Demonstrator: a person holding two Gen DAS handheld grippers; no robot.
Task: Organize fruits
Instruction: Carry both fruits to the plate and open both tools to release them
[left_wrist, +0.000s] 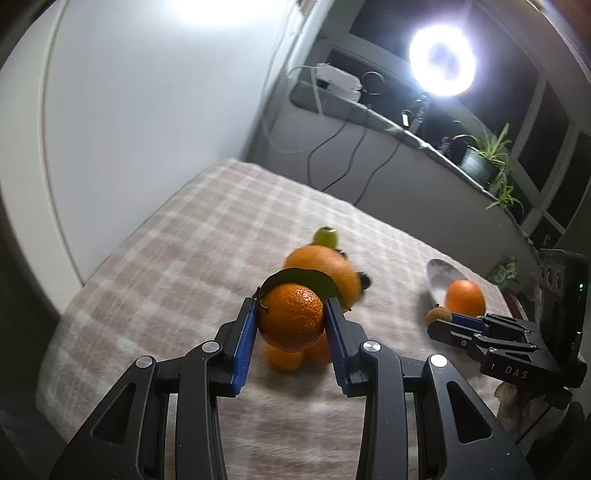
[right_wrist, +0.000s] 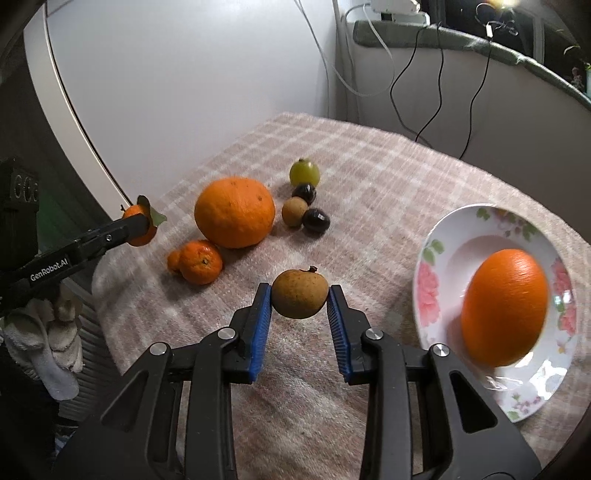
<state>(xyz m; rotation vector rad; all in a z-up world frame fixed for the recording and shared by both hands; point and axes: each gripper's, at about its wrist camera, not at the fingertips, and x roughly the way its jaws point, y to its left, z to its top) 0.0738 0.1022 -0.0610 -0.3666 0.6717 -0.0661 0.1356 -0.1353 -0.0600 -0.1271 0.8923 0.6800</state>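
Note:
My left gripper (left_wrist: 291, 317) is shut on a small leafy tangerine (left_wrist: 291, 320) and holds it above the checked cloth; it also shows at the left of the right wrist view (right_wrist: 142, 226). My right gripper (right_wrist: 300, 300) is shut on a brown longan (right_wrist: 300, 298), held above the cloth left of the floral plate (right_wrist: 439, 243). An orange (right_wrist: 504, 308) lies in the plate. On the cloth lie a big orange (right_wrist: 235, 212), small tangerines (right_wrist: 197, 261), a green grape (right_wrist: 304, 172), a second longan (right_wrist: 294, 211) and two dark fruits (right_wrist: 316, 220).
The table under the checked cloth (right_wrist: 369, 177) stands against a white wall and a sill with cables (right_wrist: 436, 74). A ring light (left_wrist: 441, 59) and a potted plant (left_wrist: 484, 158) stand on the sill. The plate (left_wrist: 437, 275) sits near the table's right edge.

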